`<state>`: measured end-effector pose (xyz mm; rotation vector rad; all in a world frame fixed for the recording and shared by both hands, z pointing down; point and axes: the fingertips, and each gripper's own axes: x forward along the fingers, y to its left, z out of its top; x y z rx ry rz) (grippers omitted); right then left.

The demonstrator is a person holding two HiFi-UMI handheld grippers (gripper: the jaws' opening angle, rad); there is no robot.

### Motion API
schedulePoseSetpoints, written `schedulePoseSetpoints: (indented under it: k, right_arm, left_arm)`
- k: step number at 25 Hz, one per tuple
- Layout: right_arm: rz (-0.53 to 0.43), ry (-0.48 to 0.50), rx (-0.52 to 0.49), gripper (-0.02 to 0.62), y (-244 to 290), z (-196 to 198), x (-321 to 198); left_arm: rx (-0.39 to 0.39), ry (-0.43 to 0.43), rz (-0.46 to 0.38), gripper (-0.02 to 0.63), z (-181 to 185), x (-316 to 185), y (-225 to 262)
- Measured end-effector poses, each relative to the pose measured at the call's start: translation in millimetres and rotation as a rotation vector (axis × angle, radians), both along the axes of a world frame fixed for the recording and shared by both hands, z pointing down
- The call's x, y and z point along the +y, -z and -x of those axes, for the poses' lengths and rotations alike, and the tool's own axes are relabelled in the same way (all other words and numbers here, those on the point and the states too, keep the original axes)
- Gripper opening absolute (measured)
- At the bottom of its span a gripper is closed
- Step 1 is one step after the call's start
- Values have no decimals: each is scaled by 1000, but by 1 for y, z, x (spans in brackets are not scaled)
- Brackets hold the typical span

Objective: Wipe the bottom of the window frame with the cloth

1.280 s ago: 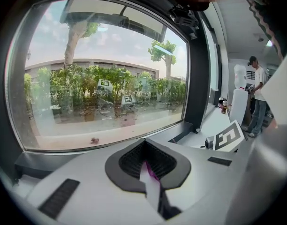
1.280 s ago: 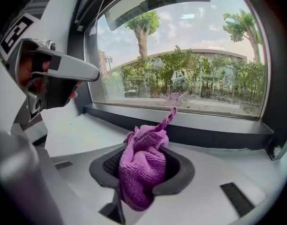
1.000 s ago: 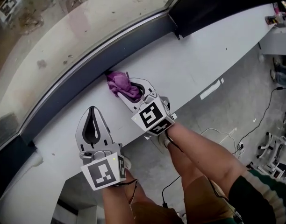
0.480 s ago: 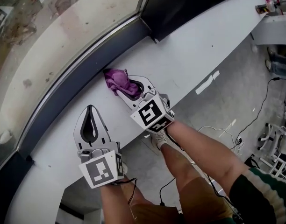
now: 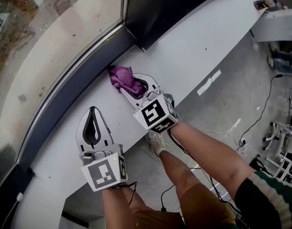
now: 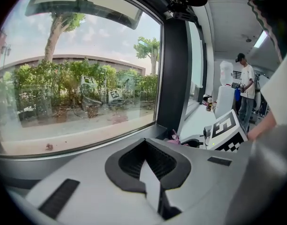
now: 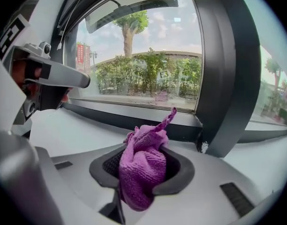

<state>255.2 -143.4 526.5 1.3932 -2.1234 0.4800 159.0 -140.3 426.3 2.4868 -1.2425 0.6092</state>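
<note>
You held the purple cloth (image 5: 123, 78) in your right gripper (image 5: 128, 87) — its jaws were clamped on the bunched fabric, which bulged out between them. The cloth's far end lay against the bottom of the dark window frame (image 5: 74, 92), close to the frame's upright post (image 5: 155, 8), over the white sill (image 5: 198, 42) that ran below the frame. Your left gripper (image 5: 93, 112) was over the sill too, a little back from the frame and farther from the post than the right one — its jaws were closed together with nothing between them. Beyond the frame, the glass (image 5: 50, 32) showed pavement outside.
</note>
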Motion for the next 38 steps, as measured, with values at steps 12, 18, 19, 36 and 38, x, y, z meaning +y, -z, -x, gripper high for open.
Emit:
schedulePoseSetpoints:
  k: [12,18,19,36,38]
  right_arm:
    - [11,-103,53,149,-5,-66,-4]
    - [12,-141,80,149,-7,-78,-2]
    - [12,-143,80,149,-7,-80,-3]
    - [44,-165,43,149,-16,-99,25]
    - [45,-162,42,149,-14,-101,29]
  left_arm:
    - [5,-48,-2,6,-44,0,-8]
    - [6,-68,-1,5,-50,1,-11]
    - [5,-72,-2,5,-52,1,-10]
    - [-13,-118,24,5,-81,16,-22]
    - [-14,-121,25,5,-83,19,-20]
